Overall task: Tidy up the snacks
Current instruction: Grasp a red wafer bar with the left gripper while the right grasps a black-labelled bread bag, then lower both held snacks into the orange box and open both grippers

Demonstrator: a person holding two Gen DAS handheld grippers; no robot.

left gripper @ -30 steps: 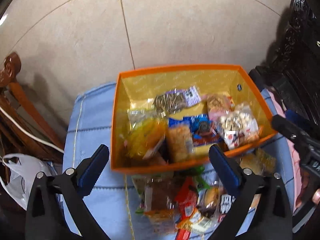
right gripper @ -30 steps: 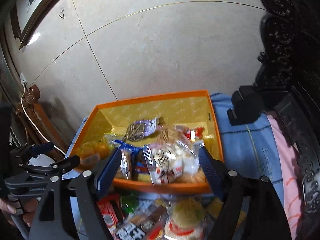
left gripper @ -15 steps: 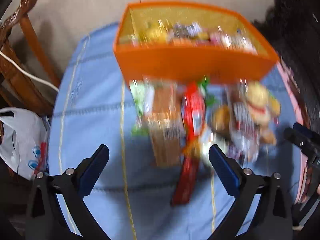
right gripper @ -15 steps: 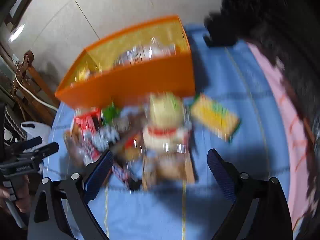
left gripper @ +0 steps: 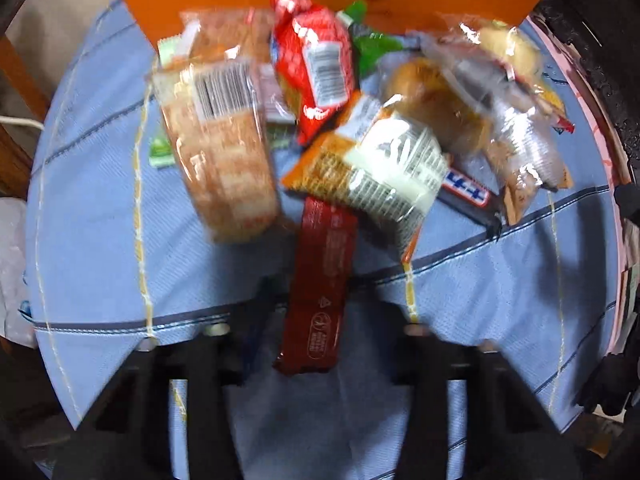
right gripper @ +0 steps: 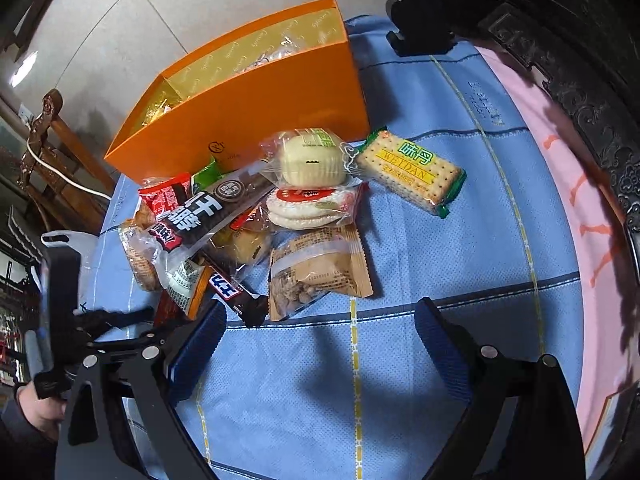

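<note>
Left wrist view showed your left gripper low over the blue cloth, its jaws having just been closing around the near end of a long dark-red snack bar; the picture was blurred, so you could not tell whether the pads already pressed on the wrapper. The bar lay flat, pointing away toward the snack pile. Beyond it sat a clear pack of brown biscuits, a red packet and an orange-and-white packet, all loose on the cloth and overlapping.

Behind the pile stood the orange box, its near wall touching the rearmost packets. From the right wrist view only its gold lining and a glimpse of wrappers inside could be seen (which snacks they were, you could not tell).

Your right gripper hung with its jaws wide apart and nothing between them, above bare cloth just in front of a brown nut packet. A green-and-yellow cracker pack lay apart to the right of the pile, and a pale round cake in clear wrap rested on a stack of rice crackers.
</note>
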